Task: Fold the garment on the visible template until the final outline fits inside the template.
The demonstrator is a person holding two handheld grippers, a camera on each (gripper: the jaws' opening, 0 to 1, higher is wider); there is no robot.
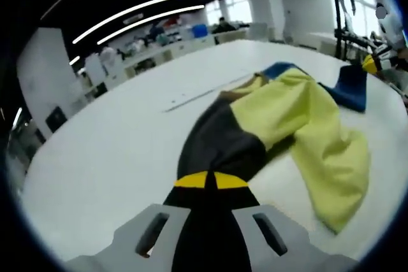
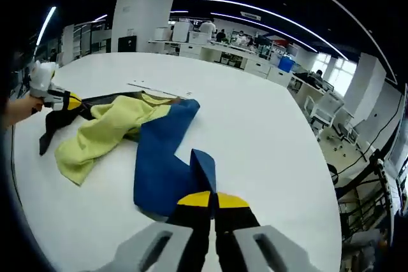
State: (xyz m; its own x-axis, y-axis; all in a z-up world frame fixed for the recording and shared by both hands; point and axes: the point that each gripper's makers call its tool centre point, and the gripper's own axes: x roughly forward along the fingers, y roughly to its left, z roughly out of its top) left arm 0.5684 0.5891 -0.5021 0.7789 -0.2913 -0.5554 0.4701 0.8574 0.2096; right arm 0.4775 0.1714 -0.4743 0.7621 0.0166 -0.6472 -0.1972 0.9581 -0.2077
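Note:
A garment in dark grey (image 1: 217, 133), pale yellow (image 1: 306, 119) and blue (image 1: 350, 87) lies crumpled on the white table (image 1: 115, 144). My left gripper (image 1: 210, 181) is shut on the dark grey end, and that cloth runs back between its jaws. In the right gripper view, my right gripper (image 2: 213, 200) is shut on a corner of the blue part (image 2: 162, 157). The yellow part (image 2: 108, 128) lies beyond the blue. At the far end of the garment, a hand holds the left gripper (image 2: 69, 102). A thin marked line (image 2: 159, 88) on the table runs just behind the garment.
The table edge (image 2: 299, 157) curves round on the right of the right gripper view, with chairs (image 2: 328, 109) and the floor beyond it. Desks, shelves and people stand far off at the back. A dark stand (image 1: 344, 23) rises near the far right of the left gripper view.

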